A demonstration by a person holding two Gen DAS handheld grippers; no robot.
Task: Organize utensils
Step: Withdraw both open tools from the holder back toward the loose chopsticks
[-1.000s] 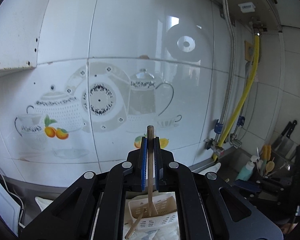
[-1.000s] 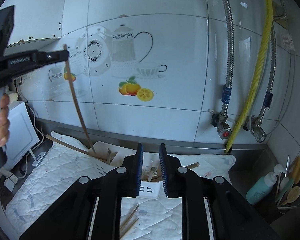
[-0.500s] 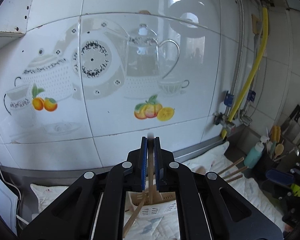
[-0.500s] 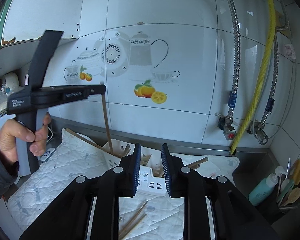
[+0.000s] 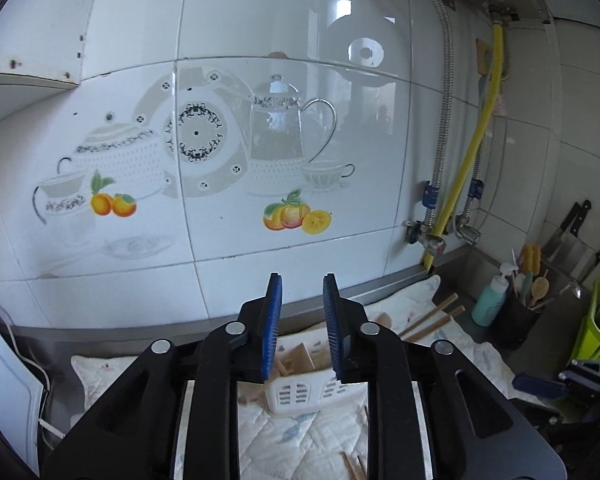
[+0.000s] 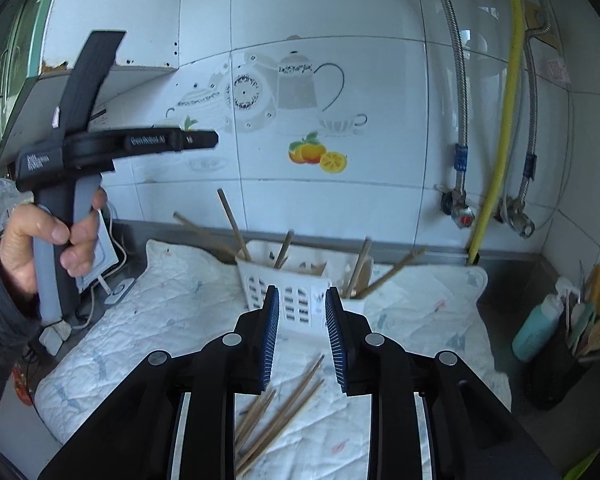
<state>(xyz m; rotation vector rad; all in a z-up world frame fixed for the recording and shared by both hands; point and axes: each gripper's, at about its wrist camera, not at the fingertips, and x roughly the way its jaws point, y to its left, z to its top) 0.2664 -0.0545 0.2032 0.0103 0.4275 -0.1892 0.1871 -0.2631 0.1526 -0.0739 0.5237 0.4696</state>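
Now | left gripper (image 5: 301, 312): jaws opening, nothing between | right gripper (image 6: 302, 322): jaws apart, empty | chopsticks (image 6: 278, 410) flat on quilted mat (image 6: 172, 320), pointing toward white basket (image 6: 292, 292); others lean upright inside.

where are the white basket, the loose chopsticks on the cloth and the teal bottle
white basket (image 6: 296, 300), right wrist view, slotted front wall
loose chopsticks (image 6: 284, 408), right wrist view, middle of bundle
teal bottle (image 6: 536, 330), right wrist view, body

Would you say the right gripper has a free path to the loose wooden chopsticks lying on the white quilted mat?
Probably yes: the loose wooden chopsticks lie bare on the white quilted mat just below the right gripper, whose jaws stand apart and empty, with nothing between.
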